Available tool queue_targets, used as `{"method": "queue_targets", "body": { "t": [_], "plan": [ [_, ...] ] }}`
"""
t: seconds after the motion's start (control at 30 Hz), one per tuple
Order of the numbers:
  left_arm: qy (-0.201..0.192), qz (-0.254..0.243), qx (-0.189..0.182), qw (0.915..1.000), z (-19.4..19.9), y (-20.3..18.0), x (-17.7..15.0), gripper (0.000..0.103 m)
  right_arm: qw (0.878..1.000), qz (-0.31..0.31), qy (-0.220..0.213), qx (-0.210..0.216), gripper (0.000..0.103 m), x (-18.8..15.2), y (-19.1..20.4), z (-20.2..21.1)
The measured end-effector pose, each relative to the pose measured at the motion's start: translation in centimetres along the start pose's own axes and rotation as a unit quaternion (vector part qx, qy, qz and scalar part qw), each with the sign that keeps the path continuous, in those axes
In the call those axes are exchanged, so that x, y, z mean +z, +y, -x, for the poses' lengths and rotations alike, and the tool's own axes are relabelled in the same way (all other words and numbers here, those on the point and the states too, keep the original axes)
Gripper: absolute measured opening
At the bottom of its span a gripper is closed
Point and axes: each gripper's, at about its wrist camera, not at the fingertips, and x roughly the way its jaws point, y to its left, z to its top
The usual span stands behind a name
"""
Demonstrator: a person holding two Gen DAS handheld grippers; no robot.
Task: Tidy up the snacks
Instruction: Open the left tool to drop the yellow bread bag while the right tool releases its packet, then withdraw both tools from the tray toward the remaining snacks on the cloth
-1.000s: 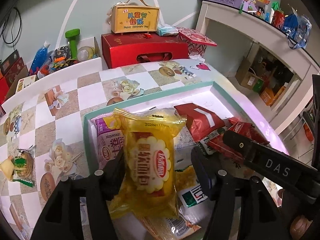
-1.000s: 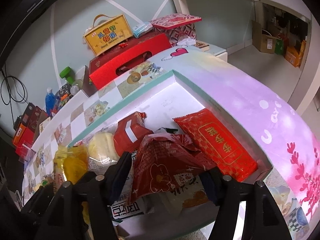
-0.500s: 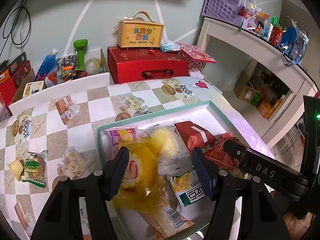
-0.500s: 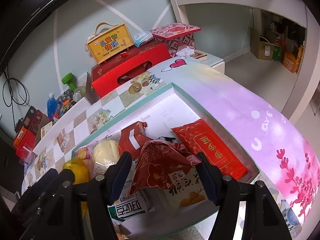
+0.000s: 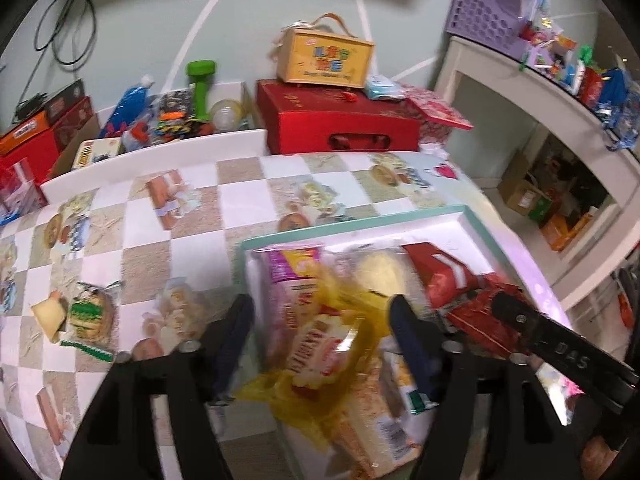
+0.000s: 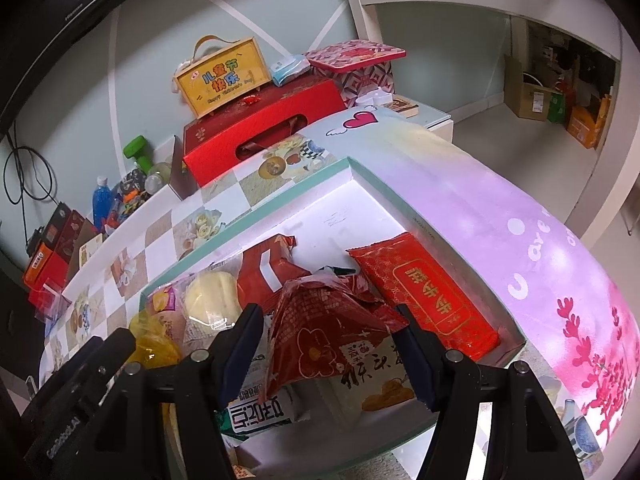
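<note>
A teal-rimmed white box (image 5: 360, 224) on the checked table holds several snack packets. My left gripper (image 5: 320, 312) hovers over its near left part with its jaws opening wide. A yellow biscuit packet (image 5: 320, 344) lies tilted and blurred between them on the pile, free of both pads. In the right wrist view my right gripper (image 6: 328, 320) is shut on a red flowered packet (image 6: 316, 344), which tents up between the pads above the box's (image 6: 360, 208) near end. A long red packet (image 6: 428, 296) lies by the right wall.
A small wrapped biscuit packet (image 5: 88, 316) lies on the table left of the box. A red gift box (image 5: 340, 128) with a yellow carry box (image 5: 328, 60) on it stands behind the table. A white shelf unit (image 5: 540, 92) stands at the right.
The left jaws have spread and let go of the yellow packet, which tipped over and dropped onto the pile in the box. The left gripper drew back and up. The right gripper has not moved.
</note>
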Motion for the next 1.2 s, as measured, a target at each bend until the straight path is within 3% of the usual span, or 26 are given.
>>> {"method": "queue_targets", "body": {
  "t": [0.17,0.2,0.27,0.43,0.77,1.2],
  "plan": [
    [-0.011,0.031,0.037,0.9988,0.2,2.0,0.0,0.089,1.000,0.016,0.004,-0.003,0.075,-0.1,0.8,-0.3],
    [-0.015,0.035,0.045,0.9982,0.2,2.4,0.0,0.092,1.000,0.018,0.005,-0.003,0.080,-0.2,1.0,-0.3],
    [-0.023,0.040,0.062,0.9970,0.3,3.0,0.0,0.098,1.000,0.022,0.003,-0.001,0.102,-0.2,1.2,-0.4],
    [-0.034,0.042,0.087,0.9948,0.6,4.0,-0.1,0.101,0.999,0.034,-0.001,-0.003,0.103,-0.3,1.9,-0.4],
    [-0.038,0.039,0.090,0.9944,1.2,4.7,0.0,0.102,0.999,0.047,0.001,-0.004,0.103,-0.6,3.3,-0.5],
    [-0.045,0.054,0.112,0.9913,4.2,8.3,0.0,0.102,0.996,0.060,-0.051,0.035,0.103,-0.6,7.4,2.3]
  ]
}}
